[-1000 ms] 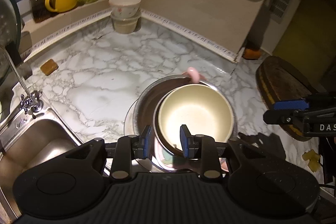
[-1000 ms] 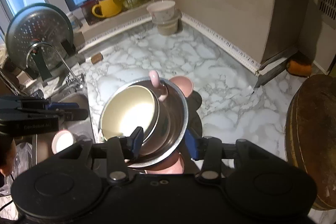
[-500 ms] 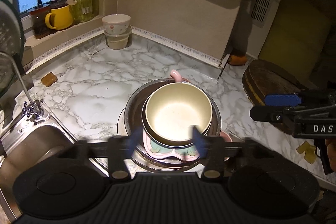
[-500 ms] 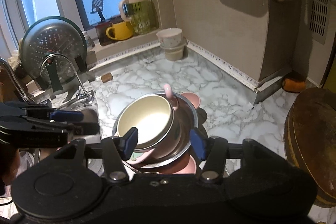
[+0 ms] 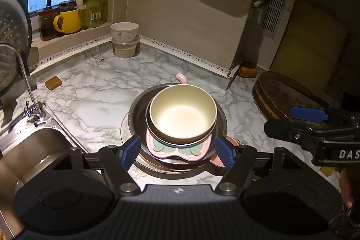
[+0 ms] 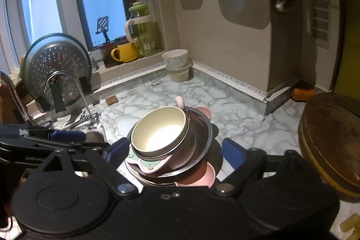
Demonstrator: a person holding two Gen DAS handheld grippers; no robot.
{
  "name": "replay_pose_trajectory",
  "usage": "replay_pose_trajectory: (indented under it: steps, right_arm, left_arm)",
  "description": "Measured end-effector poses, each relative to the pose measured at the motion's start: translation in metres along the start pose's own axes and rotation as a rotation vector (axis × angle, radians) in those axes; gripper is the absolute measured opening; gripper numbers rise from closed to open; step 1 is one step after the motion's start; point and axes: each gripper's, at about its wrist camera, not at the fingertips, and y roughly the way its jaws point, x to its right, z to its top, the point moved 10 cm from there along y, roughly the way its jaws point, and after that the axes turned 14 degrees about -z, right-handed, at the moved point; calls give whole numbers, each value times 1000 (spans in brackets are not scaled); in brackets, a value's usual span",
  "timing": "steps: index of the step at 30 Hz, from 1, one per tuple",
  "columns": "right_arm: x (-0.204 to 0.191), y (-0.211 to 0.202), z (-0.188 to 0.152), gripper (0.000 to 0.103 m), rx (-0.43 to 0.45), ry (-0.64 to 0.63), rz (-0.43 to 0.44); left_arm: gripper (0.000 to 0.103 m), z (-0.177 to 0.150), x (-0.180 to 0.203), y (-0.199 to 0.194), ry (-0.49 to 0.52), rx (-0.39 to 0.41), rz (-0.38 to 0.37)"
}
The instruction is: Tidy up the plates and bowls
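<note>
Both claws are seen spread, with nothing pinched: the left gripper has its blue-padded jaws standing either side of the near edge of a stack of dishes without touching it, and its jaws have just been opening; the right gripper is likewise parted wide around the same stack, its jaws also having just been opening, clear of the dishes. On the white marble-patterned countertop the stack is set, at 12 o'clock from each claw: a cream round bowl is nested on top, above a pink plate with pale green patches, all held inside a wide stainless steel bowl. A pink curved handle is seen at the stack's 12 o'clock edge. At 10 o'clock, in the far corner, a white flowered bowl is stacked on a beige tub. A steel sink lies at 9 o'clock in the left wrist view.
</note>
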Motion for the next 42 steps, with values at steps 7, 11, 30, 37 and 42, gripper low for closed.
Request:
replay_pose_trajectory:
  steps: [7,11,30,37,42]
  right_arm:
    - [7,-14,-11,103,45,48,-55]
    - [9,-18,-14,103,63,64,-80]
    - [26,-16,-21,103,90,167,-187]
    - [23,-13,-25,103,82,166,-191]
    - [20,-13,-24,103,83,156,-189]
  left_arm:
    - [79,-7,11,-2,10,27,-26]
    - [89,-7,15,-3,17,48,-24]
    - [90,-6,15,2,17,55,-6]
    - [90,-7,15,4,21,46,9]
    - [90,-6,13,3,21,52,30]
